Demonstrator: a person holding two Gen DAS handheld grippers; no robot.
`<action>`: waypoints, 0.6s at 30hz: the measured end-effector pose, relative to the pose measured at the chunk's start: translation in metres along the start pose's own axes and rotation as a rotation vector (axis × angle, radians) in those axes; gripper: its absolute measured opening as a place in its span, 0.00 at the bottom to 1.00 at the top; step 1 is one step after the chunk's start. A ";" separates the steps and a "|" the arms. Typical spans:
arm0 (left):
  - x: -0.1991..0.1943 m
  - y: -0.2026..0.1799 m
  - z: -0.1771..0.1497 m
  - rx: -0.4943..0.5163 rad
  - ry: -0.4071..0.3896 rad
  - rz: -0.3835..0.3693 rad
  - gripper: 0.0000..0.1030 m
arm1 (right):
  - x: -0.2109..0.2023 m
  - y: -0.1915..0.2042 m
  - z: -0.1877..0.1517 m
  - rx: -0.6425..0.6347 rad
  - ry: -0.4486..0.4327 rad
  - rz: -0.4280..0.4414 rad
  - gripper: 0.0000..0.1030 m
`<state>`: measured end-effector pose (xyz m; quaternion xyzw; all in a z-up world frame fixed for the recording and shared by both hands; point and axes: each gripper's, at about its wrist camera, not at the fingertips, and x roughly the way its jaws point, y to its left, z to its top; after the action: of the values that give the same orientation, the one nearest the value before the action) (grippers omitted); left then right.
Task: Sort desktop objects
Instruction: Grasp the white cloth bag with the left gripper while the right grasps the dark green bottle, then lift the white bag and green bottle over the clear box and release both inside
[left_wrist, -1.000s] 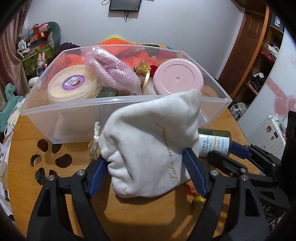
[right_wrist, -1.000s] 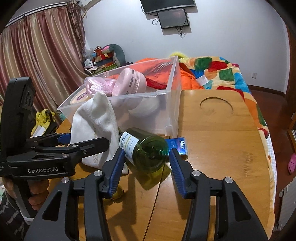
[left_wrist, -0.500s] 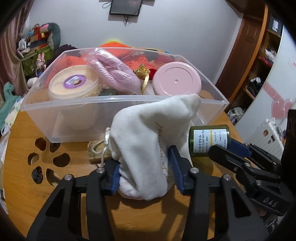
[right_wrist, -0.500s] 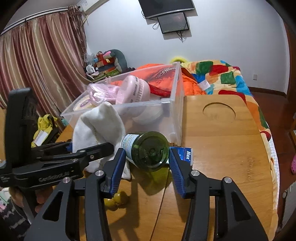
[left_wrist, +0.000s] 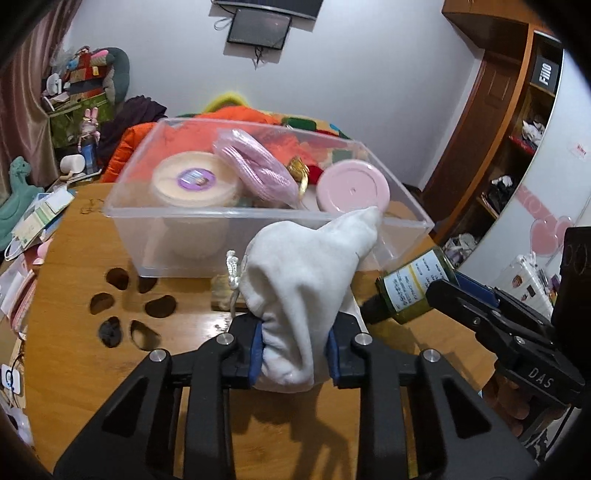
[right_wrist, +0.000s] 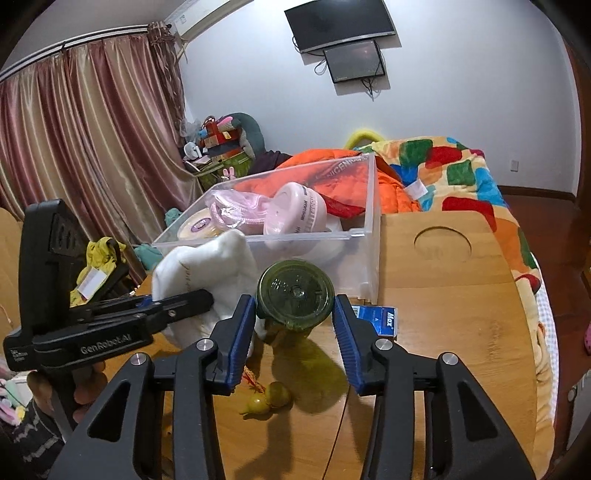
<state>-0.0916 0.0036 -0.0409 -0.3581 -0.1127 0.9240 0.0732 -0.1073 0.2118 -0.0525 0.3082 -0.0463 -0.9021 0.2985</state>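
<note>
both tongs are matte black plastic, each a pair of angular arms with triangular cut-outs, silver round screw heads at the pivots, and ribbed blue pads lining the inner faces. the left tongs carry white "genrobot.ai" lettering along one arm, seen at 9 o'clock in the right wrist view. the right tongs show "das" in white at 4 o'clock in the left wrist view. a dark patterned knit sleeve covers the left wrist.

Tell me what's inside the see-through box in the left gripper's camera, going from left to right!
Cream round tub with a purple label → pink ropey bundle in a clear bag → shiny gold trinket → pink round lid.
</note>
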 end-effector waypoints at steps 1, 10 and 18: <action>-0.003 0.002 0.000 -0.005 -0.007 -0.002 0.26 | -0.002 0.002 0.001 -0.002 -0.004 0.000 0.38; -0.034 0.022 0.011 -0.041 -0.084 0.009 0.26 | -0.013 0.015 0.011 -0.027 -0.030 -0.001 0.38; -0.054 0.037 0.025 -0.042 -0.139 0.043 0.26 | -0.029 0.027 0.027 -0.072 -0.073 -0.020 0.38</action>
<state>-0.0709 -0.0476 0.0021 -0.2969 -0.1290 0.9454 0.0381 -0.0910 0.2036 -0.0076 0.2647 -0.0213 -0.9167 0.2985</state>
